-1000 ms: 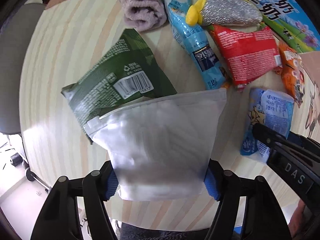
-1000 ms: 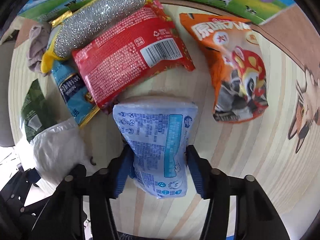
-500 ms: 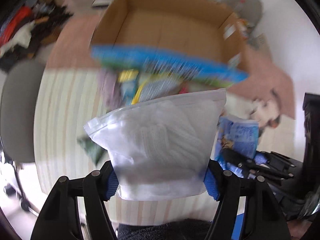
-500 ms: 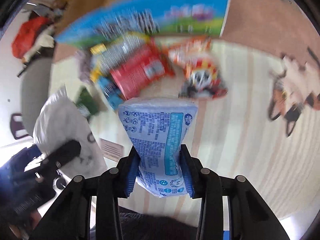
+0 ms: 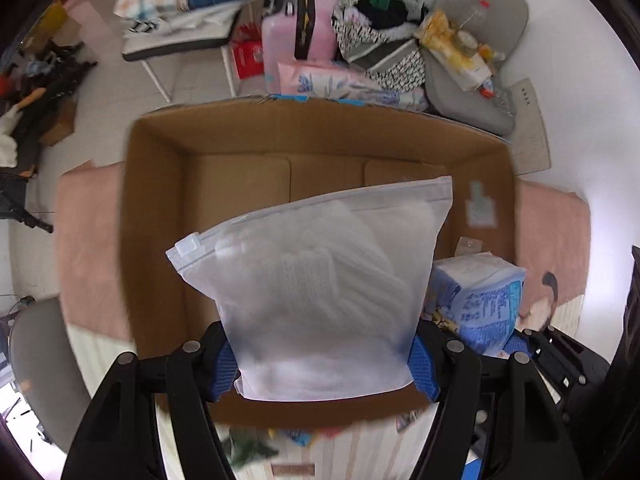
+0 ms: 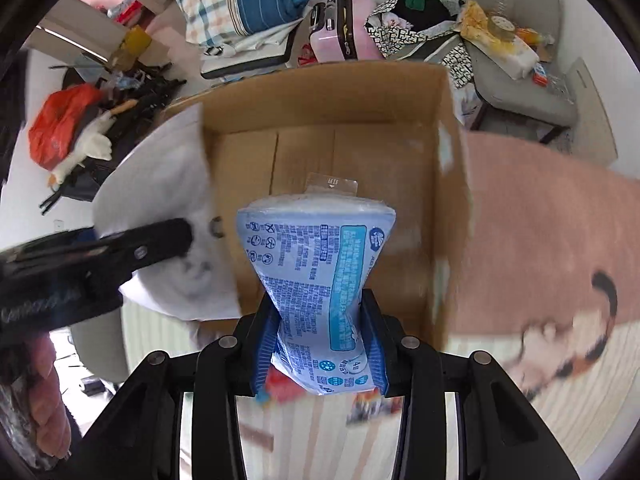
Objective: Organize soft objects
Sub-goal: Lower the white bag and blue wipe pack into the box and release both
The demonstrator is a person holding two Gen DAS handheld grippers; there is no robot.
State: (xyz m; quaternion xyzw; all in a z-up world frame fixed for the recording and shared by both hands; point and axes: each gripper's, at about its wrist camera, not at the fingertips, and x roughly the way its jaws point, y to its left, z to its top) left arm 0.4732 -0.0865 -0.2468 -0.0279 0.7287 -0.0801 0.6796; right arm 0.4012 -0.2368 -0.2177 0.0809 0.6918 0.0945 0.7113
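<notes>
Frosted white plastic fills the left wrist view: a zip bag (image 5: 324, 296) with something white and knitted inside, its slider at the upper left corner. The left gripper (image 5: 326, 364) clamps the bag's lower part between its blue pads (image 5: 424, 364), and the bag hangs over the open cardboard box (image 5: 160, 208). No writing shows on the bag.

The right gripper (image 6: 320, 354) is closed on a blue tissue pack (image 6: 320, 276), squeezing its lower half so the pack pinches to a waist between the pads. The pack is also held above the box (image 6: 448, 200), near its front right part, with the zip bag (image 6: 168, 216) just to its left. The pack's face carries rows of small round pictograms, a block of fine blue print and a lighter blue panel, all too small and blurred to read. From the left view the pack (image 5: 480, 300) shows just beside the bag's right edge.

Inside the box a clear tape strip (image 6: 331, 184) lies on the floor with tiny unreadable print, and a pale label (image 5: 480, 210) sits on the right wall. The box stands on a pink mat (image 6: 540, 232) with a cartoon cat. The side of the left gripper (image 6: 80, 264) bears raised lettering that is blurred.
</notes>
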